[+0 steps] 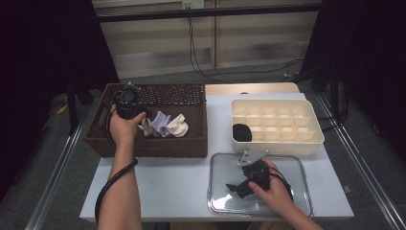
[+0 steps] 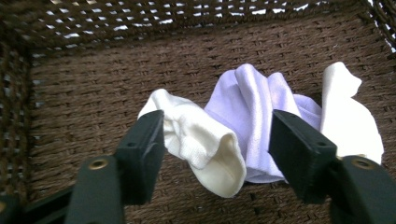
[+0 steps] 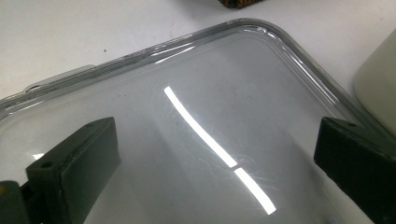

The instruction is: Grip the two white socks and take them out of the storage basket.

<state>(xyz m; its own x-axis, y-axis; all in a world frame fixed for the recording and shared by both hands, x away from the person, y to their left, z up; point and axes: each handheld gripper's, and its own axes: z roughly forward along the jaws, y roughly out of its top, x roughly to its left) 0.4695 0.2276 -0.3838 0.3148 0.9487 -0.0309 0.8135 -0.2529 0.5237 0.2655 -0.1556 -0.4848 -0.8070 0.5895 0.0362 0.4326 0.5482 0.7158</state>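
Three socks lie in a brown wicker basket (image 1: 148, 146): a cream sock (image 2: 201, 140), a lavender sock (image 2: 252, 102) and a white sock (image 2: 345, 116). My left gripper (image 2: 217, 140) reaches down into the basket. Its jaws stand apart on either side of the cream sock's cuff and part of the lavender one, without visibly squeezing them. From above, the left gripper (image 1: 142, 120) sits at the left end of the sock pile (image 1: 165, 124). My right gripper (image 1: 237, 188) rests open over a clear plastic lid (image 1: 292, 167), nothing between its jaws (image 3: 215, 144).
A cream divided organizer box (image 1: 316, 136) stands at the back right, with a rolled black item (image 1: 242, 132) in a front-left compartment. The clear lid (image 3: 187, 84) lies just in front of it on the white table (image 1: 163, 187). The basket walls enclose the left gripper.
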